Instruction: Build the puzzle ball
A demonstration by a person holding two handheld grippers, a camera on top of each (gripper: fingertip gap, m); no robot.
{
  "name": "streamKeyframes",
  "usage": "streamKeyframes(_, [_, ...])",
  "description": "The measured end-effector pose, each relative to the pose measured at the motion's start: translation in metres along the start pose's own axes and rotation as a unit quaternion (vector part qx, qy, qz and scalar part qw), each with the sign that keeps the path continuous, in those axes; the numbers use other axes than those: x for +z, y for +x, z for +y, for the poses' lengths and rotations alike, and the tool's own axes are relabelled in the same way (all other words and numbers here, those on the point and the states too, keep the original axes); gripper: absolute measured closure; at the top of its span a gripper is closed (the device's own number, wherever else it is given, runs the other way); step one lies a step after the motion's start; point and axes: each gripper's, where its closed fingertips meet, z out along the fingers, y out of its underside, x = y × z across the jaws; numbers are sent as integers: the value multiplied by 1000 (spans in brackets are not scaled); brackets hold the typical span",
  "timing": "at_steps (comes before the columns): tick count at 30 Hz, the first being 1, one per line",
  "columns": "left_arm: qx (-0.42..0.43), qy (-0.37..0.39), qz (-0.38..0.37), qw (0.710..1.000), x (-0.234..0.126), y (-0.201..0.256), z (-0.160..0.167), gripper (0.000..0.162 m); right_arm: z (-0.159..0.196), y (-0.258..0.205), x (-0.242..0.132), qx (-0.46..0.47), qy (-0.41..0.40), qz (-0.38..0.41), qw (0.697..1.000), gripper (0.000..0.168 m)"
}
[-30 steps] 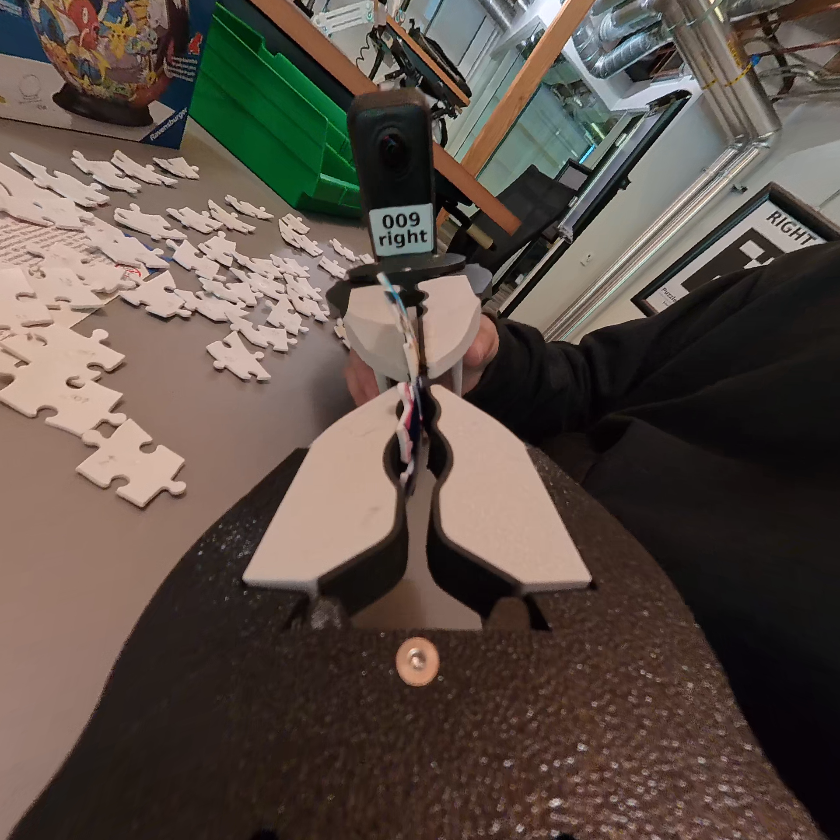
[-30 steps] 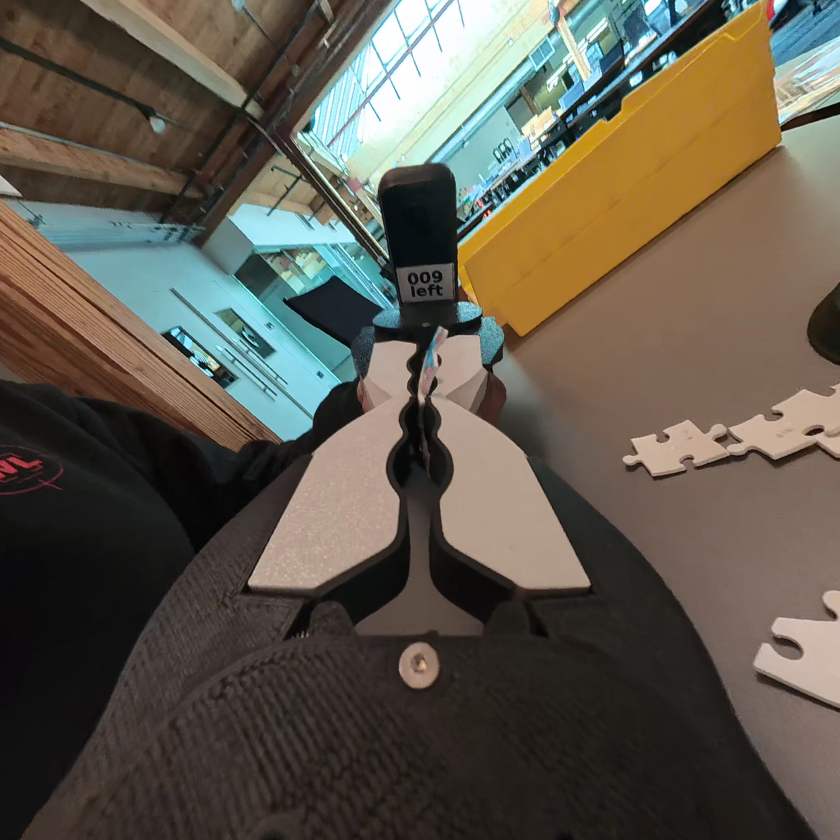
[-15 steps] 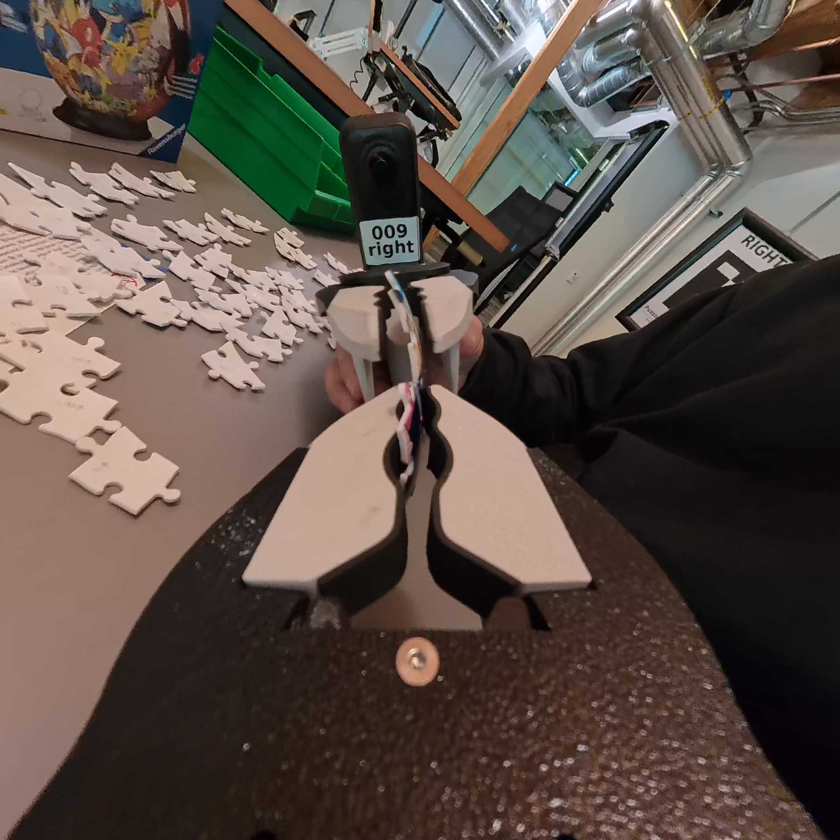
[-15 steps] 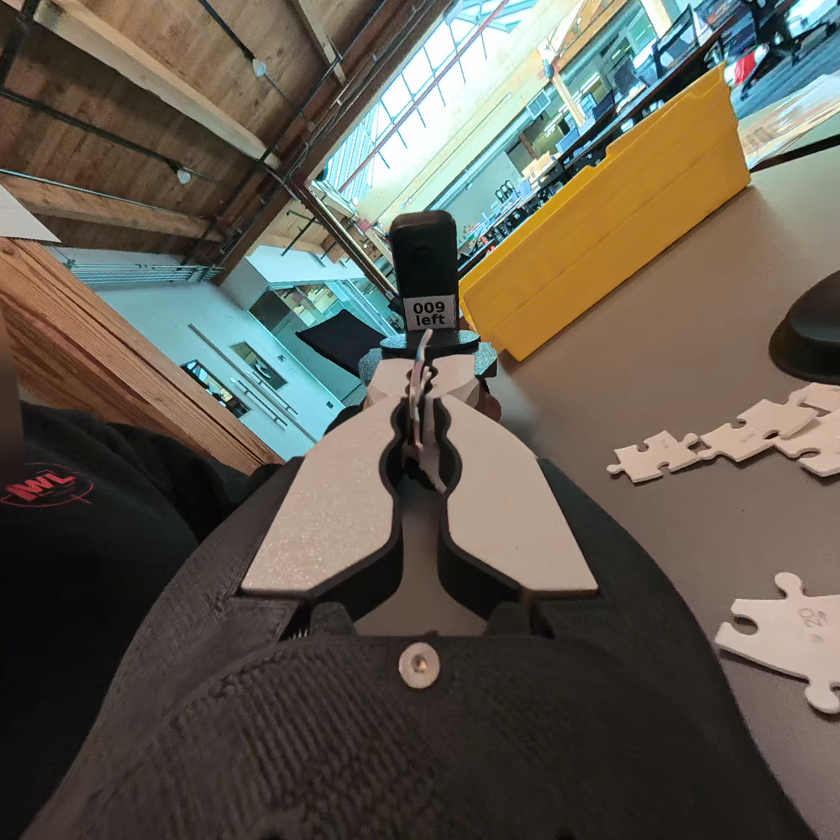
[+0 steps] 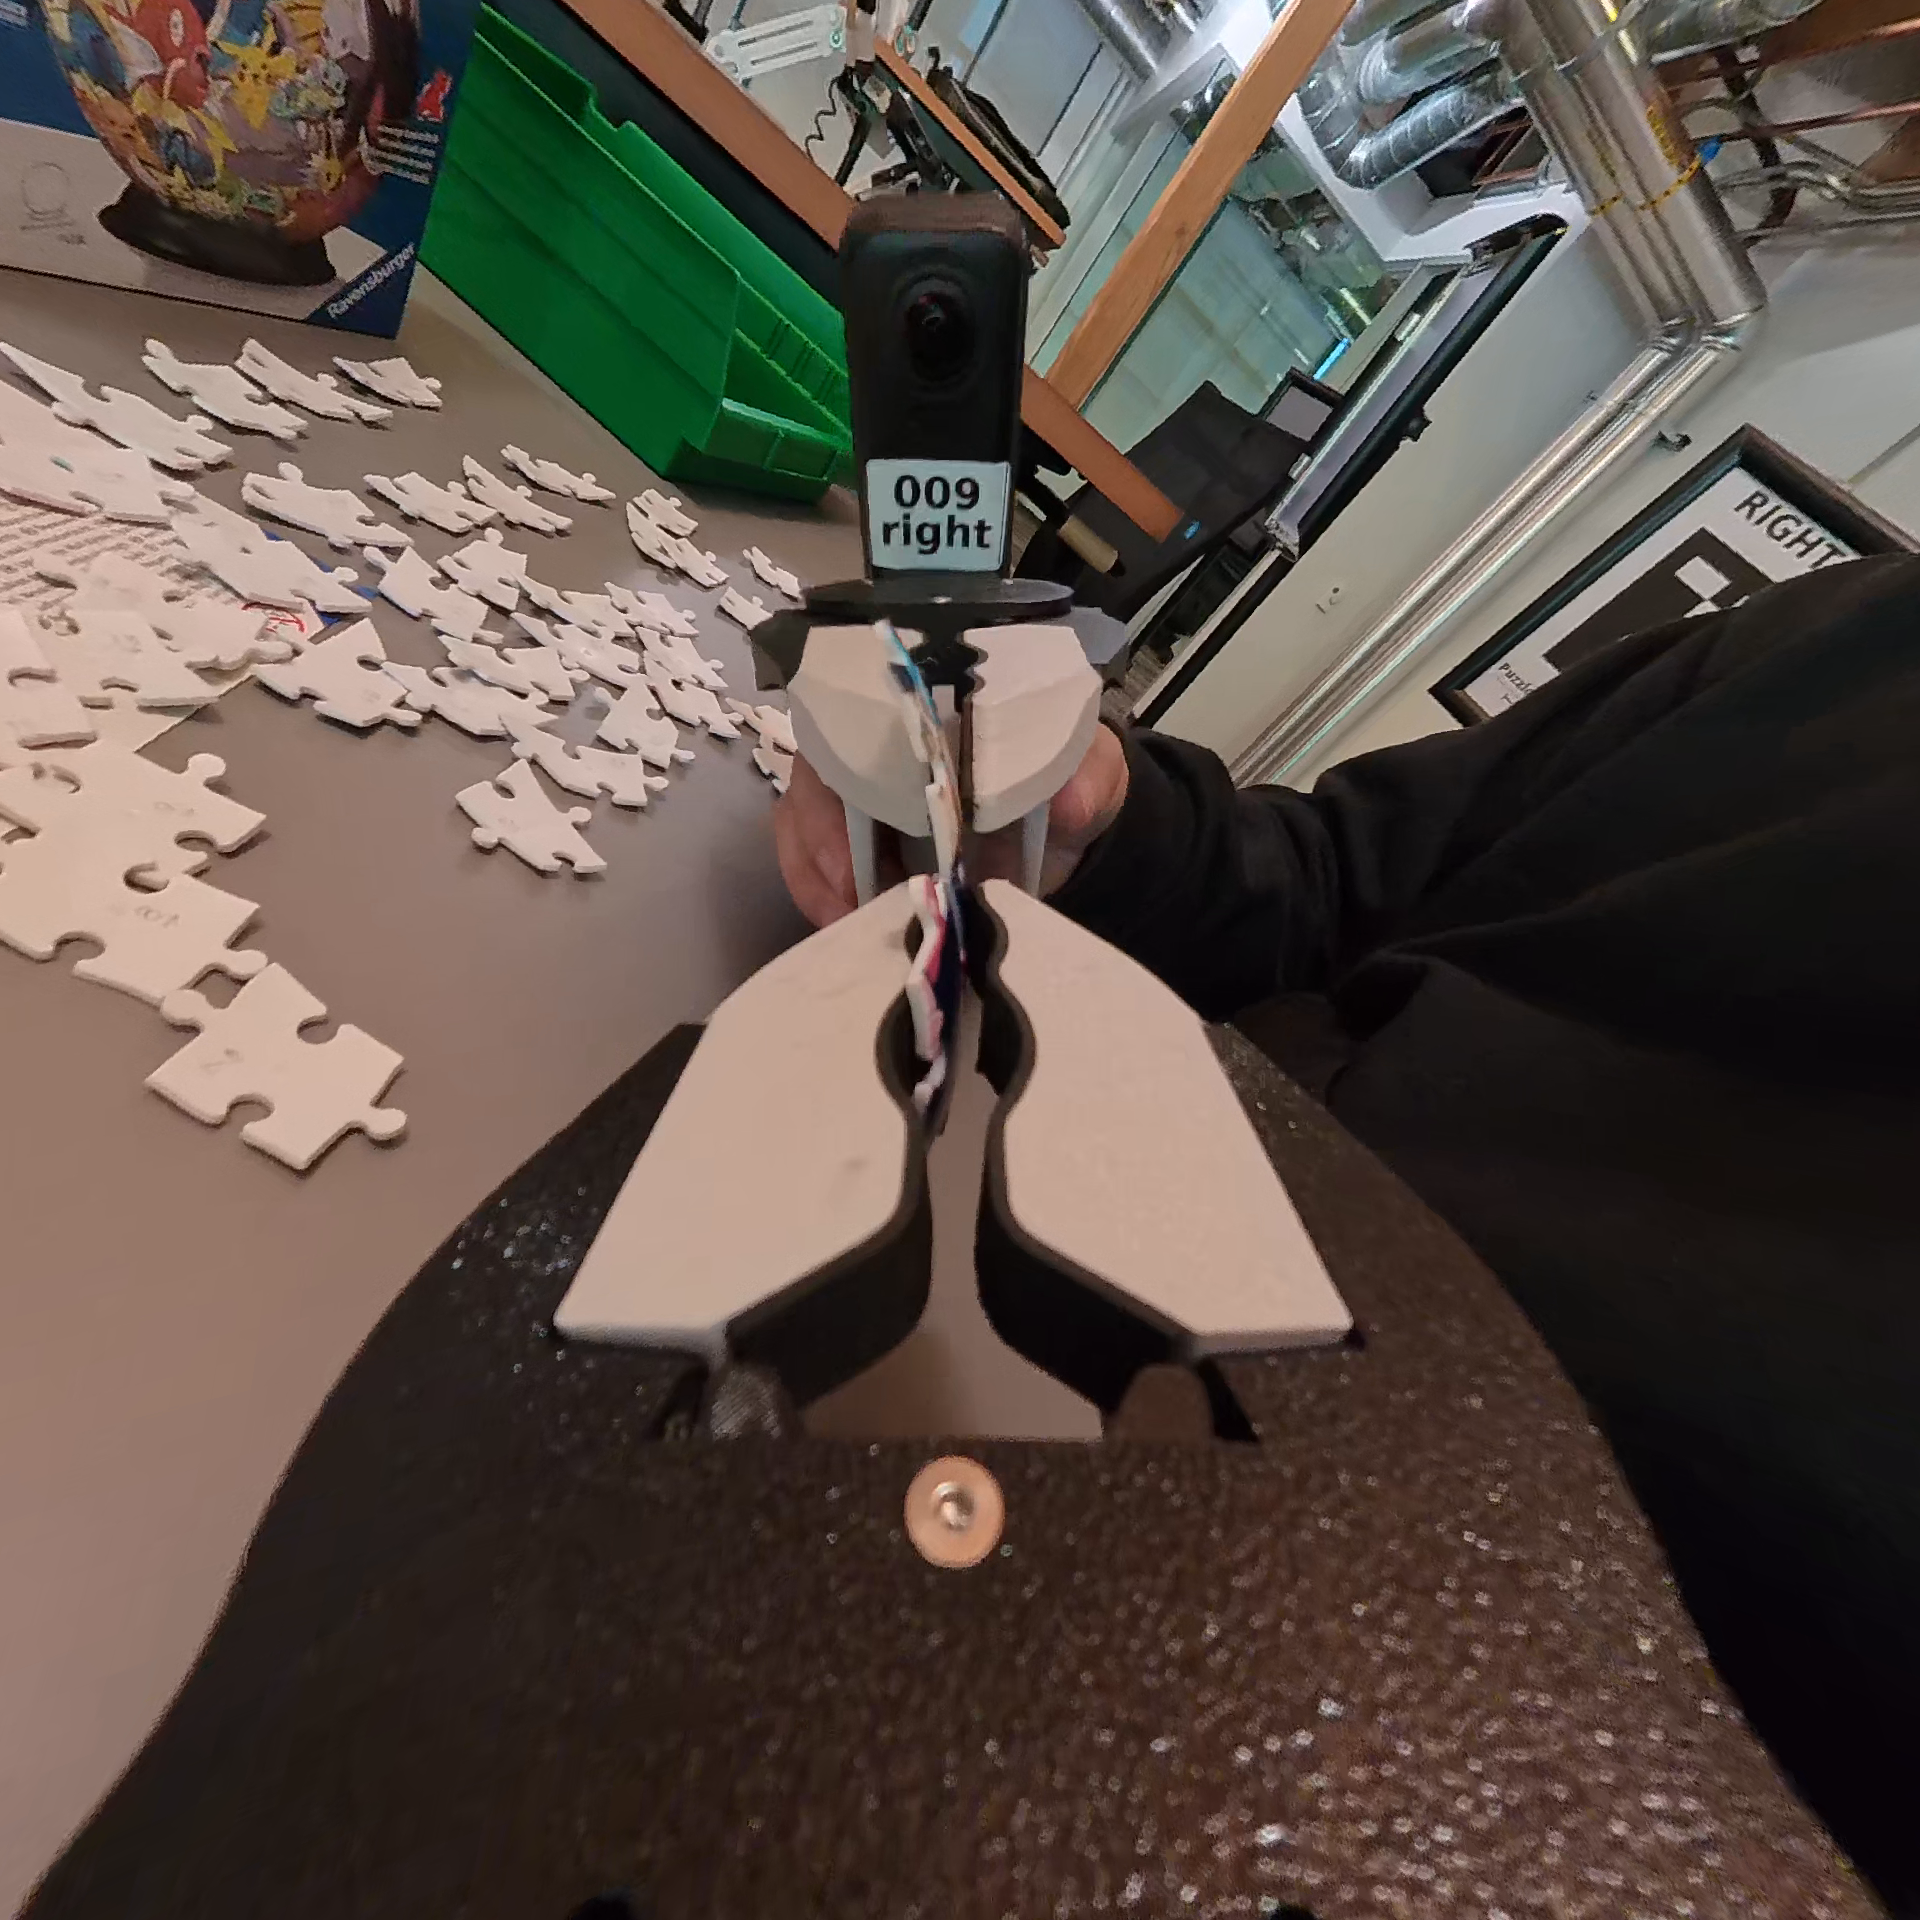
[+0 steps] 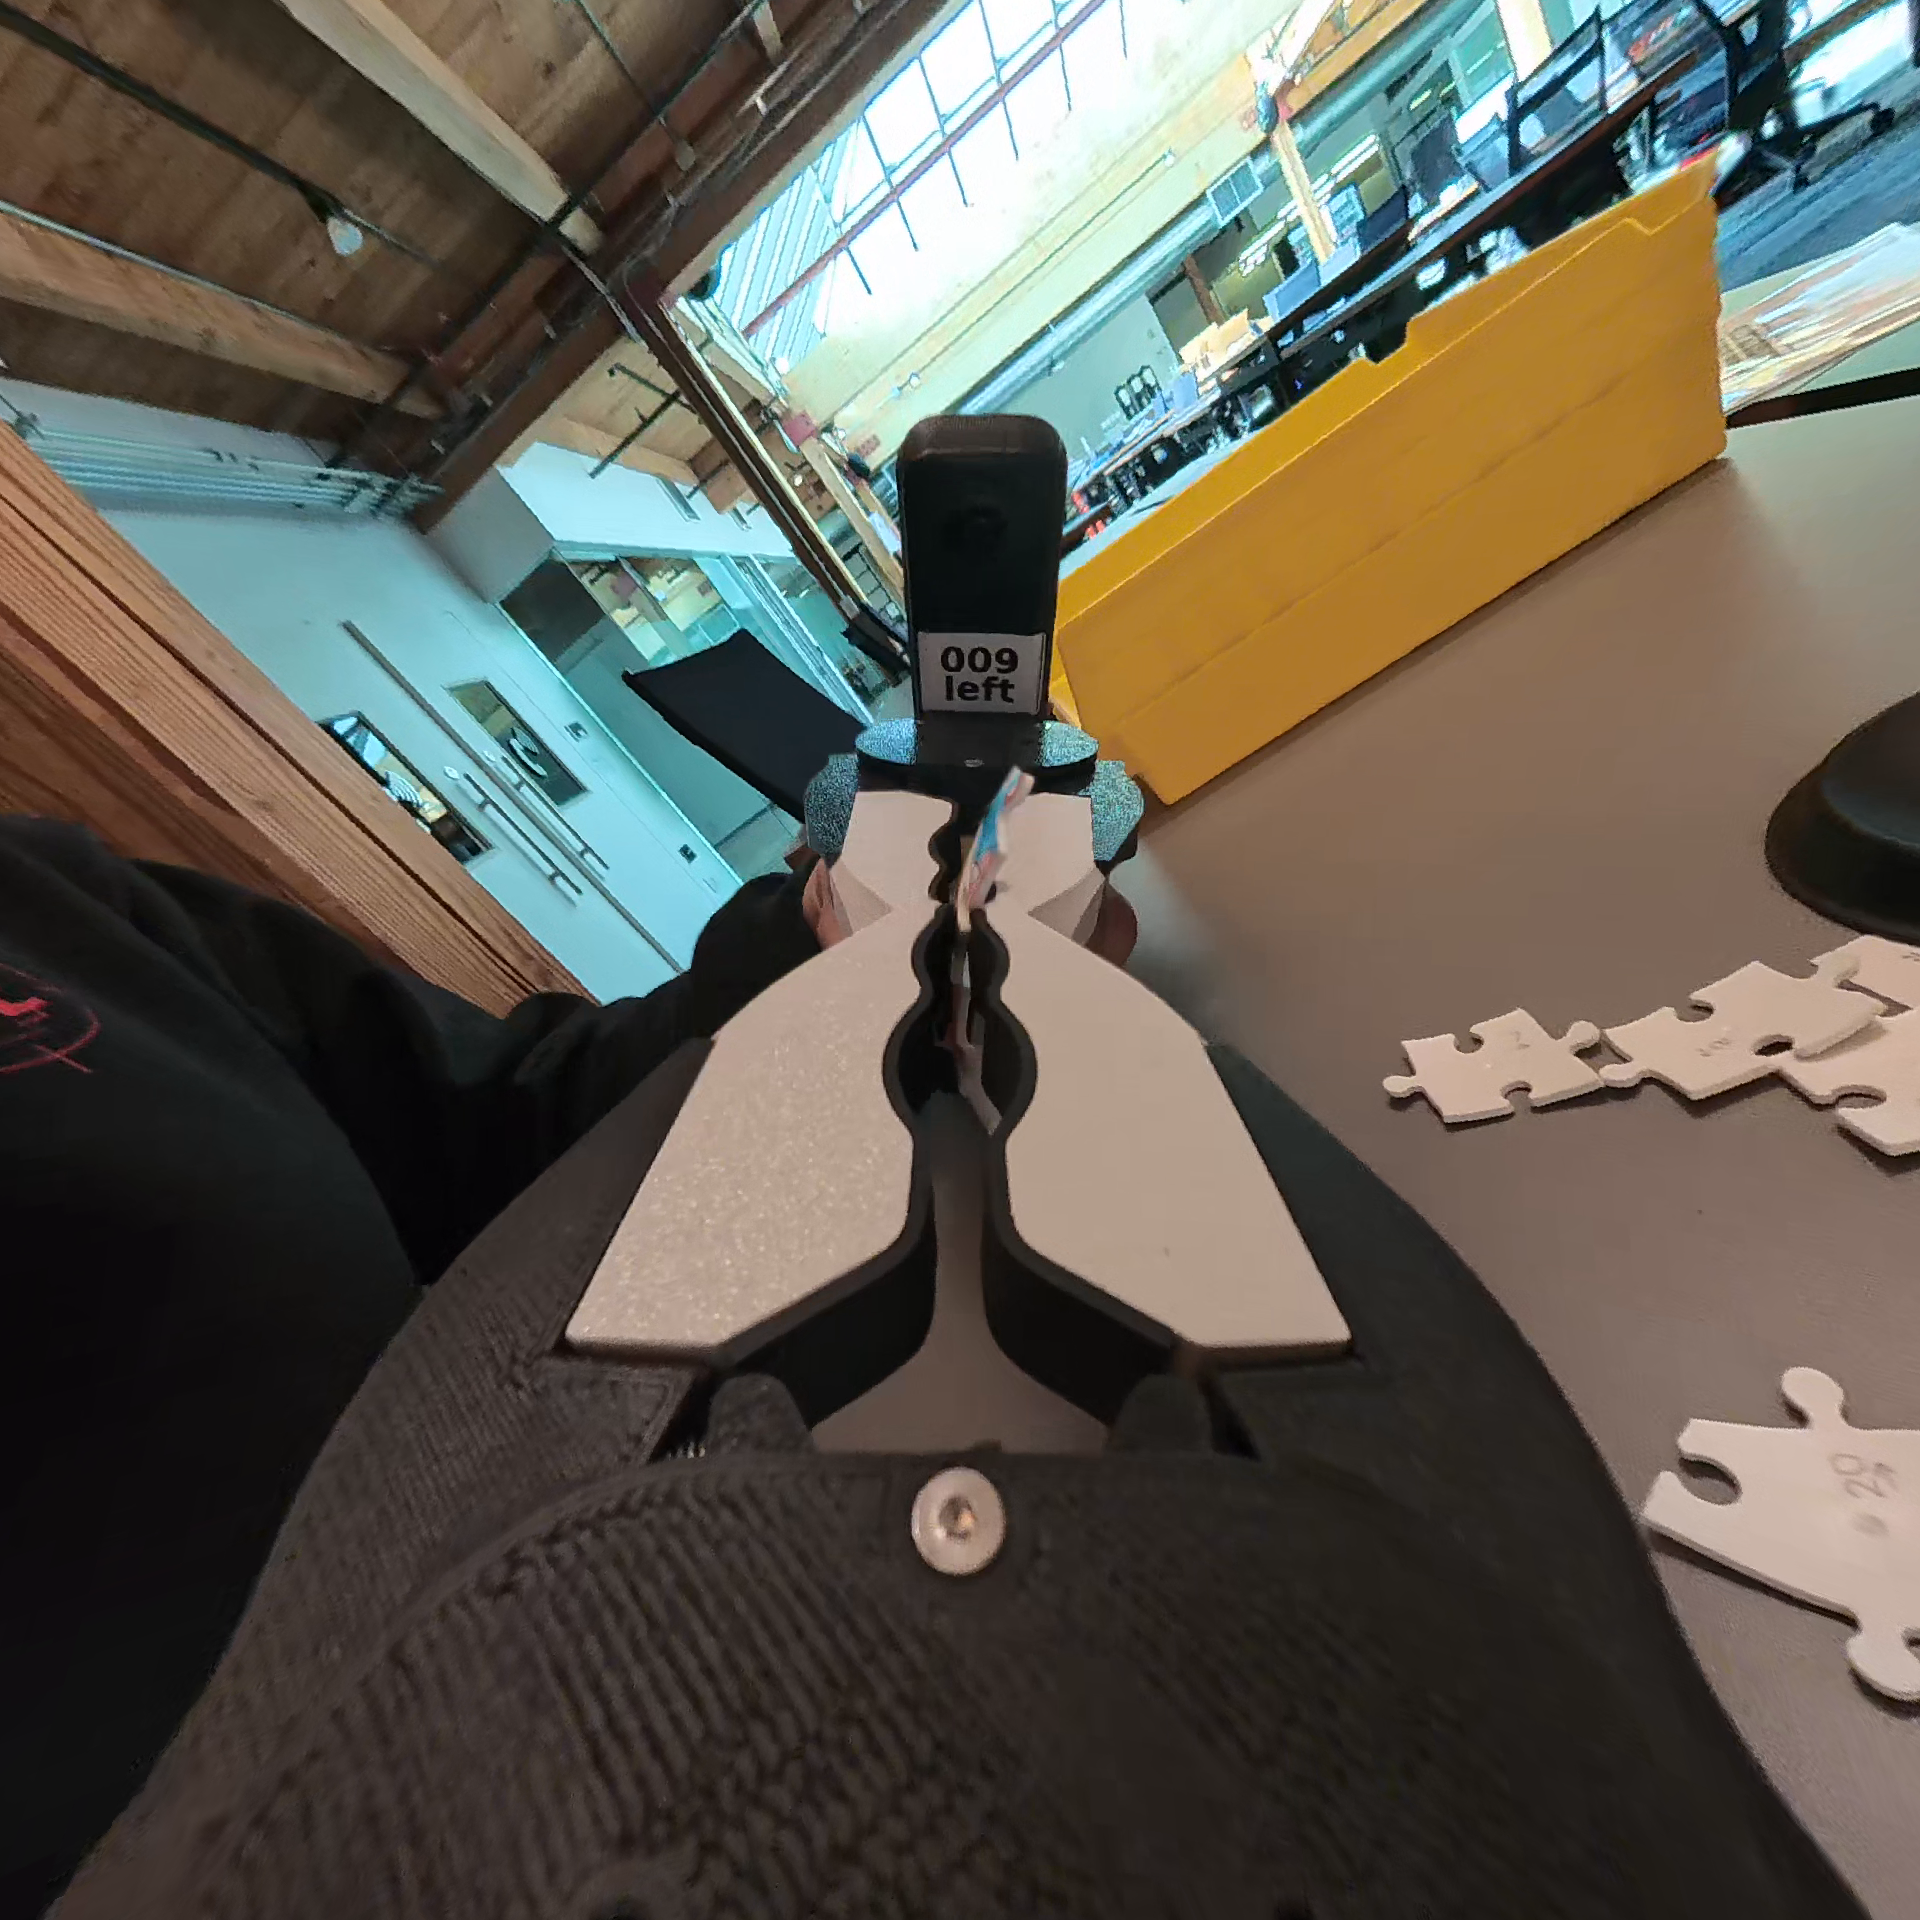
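Note:
In the left wrist view my left gripper (image 5: 951,920) is shut on a coloured puzzle piece (image 5: 933,997) held on edge. My right gripper (image 5: 951,800) faces it tip to tip, shut on a second coloured piece (image 5: 928,748). The two pieces meet edge to edge between the tips; I cannot tell whether they interlock. In the right wrist view my right gripper (image 6: 961,930) is shut on its piece (image 6: 968,1023), and the left gripper (image 6: 971,873) holds the other piece (image 6: 992,842). Both are held above the grey table (image 5: 416,935).
Many white face-down pieces (image 5: 520,665) and a printed sheet (image 5: 62,540) cover the table at left. The puzzle box (image 5: 208,156) and green bins (image 5: 623,260) stand behind. In the right wrist view there are loose pieces (image 6: 1496,1060), a black stand (image 6: 1860,831) and a yellow bin (image 6: 1403,582). The tips of both grippers are at nearly the same place.
Both grippers stay shut on their pieces, tip to tip. The right gripper has drawn back slightly from the left one, and the pair has tilted a little over the table.

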Motion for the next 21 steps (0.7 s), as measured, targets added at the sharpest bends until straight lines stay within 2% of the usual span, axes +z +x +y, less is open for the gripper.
streamKeyframes(7, [-4, -9, 17, 1000, -1, 4, 3, 160, 3, -3, 0, 29, -10, -25, 999, 166])
streamKeyframes(21, [-84, 50, 45, 994, -3, 1, -9, 159, -12, 4, -7, 107, 62, -27, 992, 161])
